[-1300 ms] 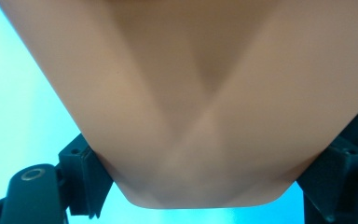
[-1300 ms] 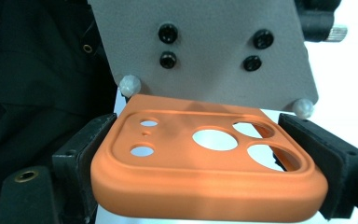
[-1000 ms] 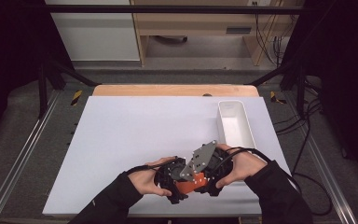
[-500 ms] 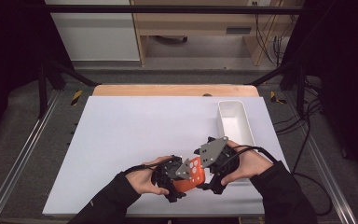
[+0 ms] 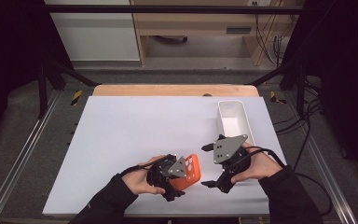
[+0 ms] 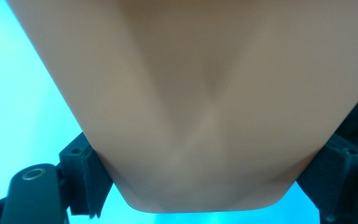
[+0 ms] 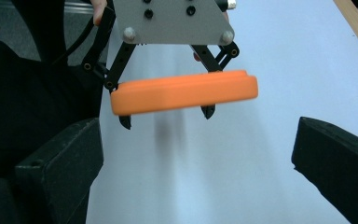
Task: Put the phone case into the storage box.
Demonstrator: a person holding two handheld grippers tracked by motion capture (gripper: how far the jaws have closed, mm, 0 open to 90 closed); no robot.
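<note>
left gripper view, orange case blurred, cropped

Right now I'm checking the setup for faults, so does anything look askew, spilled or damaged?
Nothing stands out. The orange case is held off the table between the left tongs, which grip it across its edges. The right tongs stand open beside it. The white bin sits upright and unspilled.

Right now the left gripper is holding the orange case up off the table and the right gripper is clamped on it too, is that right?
Not quite: the right gripper is open, its jaws having just opened, apart from the orange case. The left gripper alone holds it up off the table, as the right gripper view shows.
</note>
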